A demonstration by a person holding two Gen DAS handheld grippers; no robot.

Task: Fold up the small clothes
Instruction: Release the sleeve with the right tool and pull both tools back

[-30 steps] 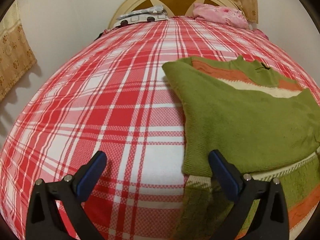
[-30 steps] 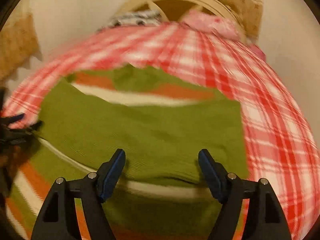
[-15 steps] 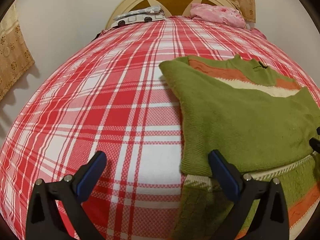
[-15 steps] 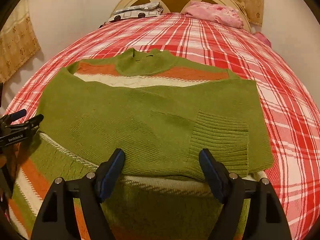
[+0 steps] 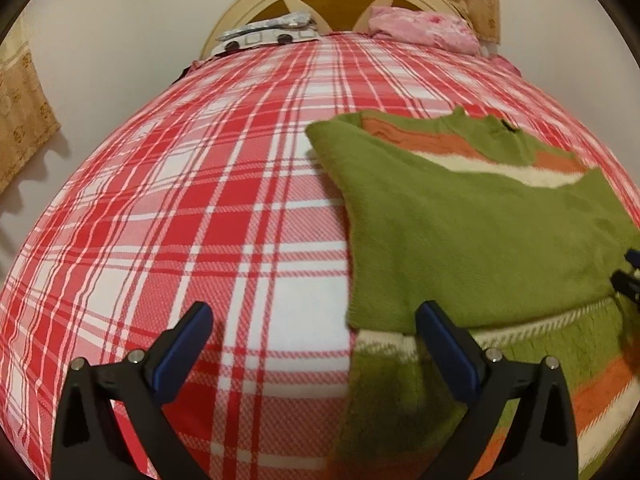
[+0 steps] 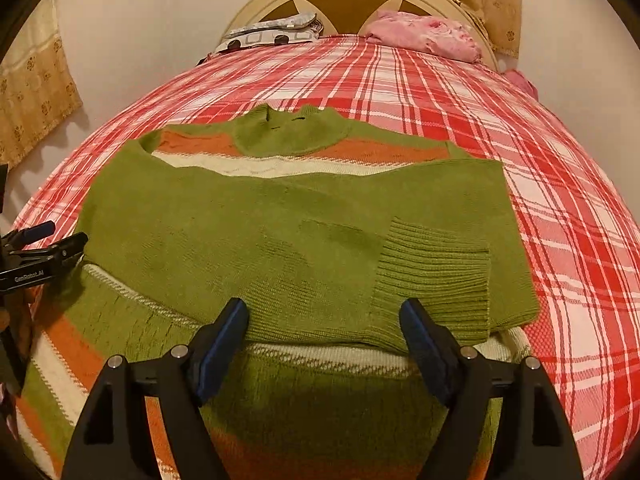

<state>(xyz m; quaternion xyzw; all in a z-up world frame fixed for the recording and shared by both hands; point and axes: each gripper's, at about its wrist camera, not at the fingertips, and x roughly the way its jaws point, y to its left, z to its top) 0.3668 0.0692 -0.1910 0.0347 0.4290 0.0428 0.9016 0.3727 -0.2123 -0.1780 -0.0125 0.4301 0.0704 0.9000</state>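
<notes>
Hovering both tools wide and empty, we see the sweater (image 6: 280,240) flat on the bed (image 5: 200,208), sleeves folded across its chest, hem nearest us. Our right tool (image 6: 324,320) sits over its middle; our left tool (image 5: 316,332) straddles its left edge.

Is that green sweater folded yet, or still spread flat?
Partly folded: on the sweater both sleeves lie across the chest, a ribbed cuff on top; the striped lower body is still spread out.

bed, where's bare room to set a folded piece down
Bare plaid sheet lies left of the sweater, up to the pillows at the headboard. A narrower strip runs along its right. The near middle is covered by the sweater and both open grippers.
</notes>
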